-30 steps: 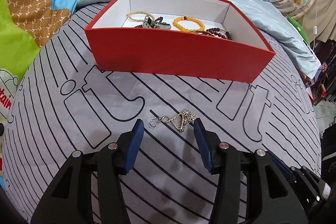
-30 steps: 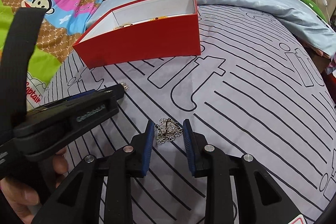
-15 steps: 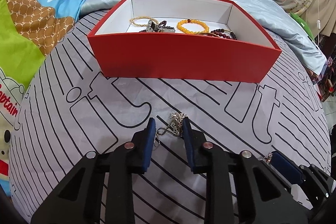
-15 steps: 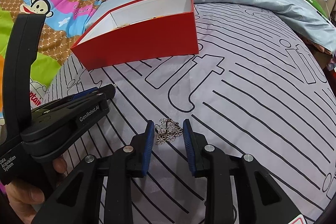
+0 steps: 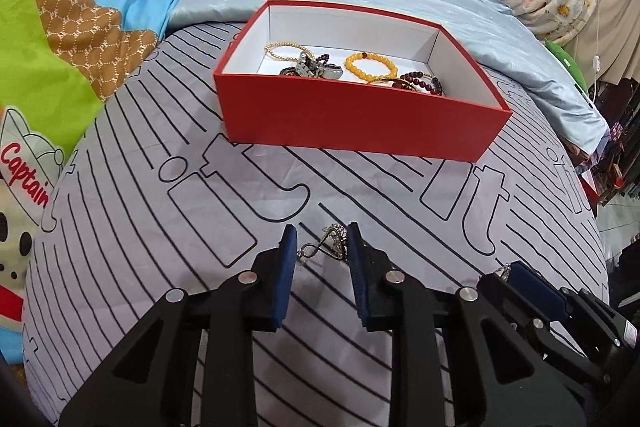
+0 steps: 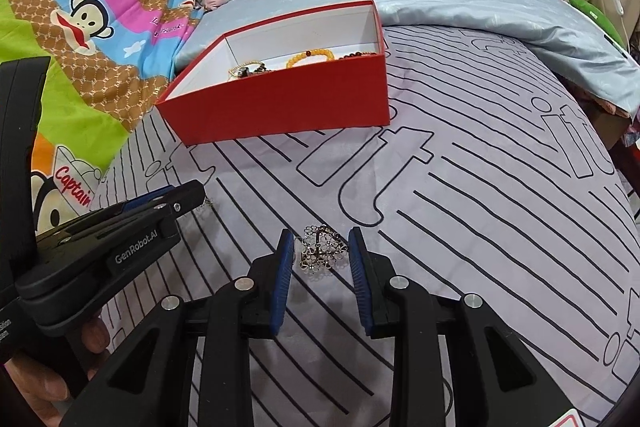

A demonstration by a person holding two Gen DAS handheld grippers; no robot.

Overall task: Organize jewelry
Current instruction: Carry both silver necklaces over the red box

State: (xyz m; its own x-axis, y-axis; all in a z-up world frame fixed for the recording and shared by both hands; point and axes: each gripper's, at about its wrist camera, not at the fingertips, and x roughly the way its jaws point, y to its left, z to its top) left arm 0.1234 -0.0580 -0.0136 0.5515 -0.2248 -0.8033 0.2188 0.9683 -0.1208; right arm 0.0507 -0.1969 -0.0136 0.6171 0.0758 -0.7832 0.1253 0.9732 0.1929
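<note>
Reading "GenRobot.AI" on left claw (image 6: 188,201); "Captain" on blanket (image 5: 24,167).

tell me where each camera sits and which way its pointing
Left wrist: sits on the left gripper, looking forward over the bedspread at the red box; its blue fingers flank a silver chain, and the right gripper shows at lower right.
Right wrist: sits on the right gripper, facing the same box from farther right; its fingers flank a flower-link piece, with the left gripper and the person's hand at left.
Shared: the red box, its orange bead bracelet, the bedspread, and each other's gripper.
</note>
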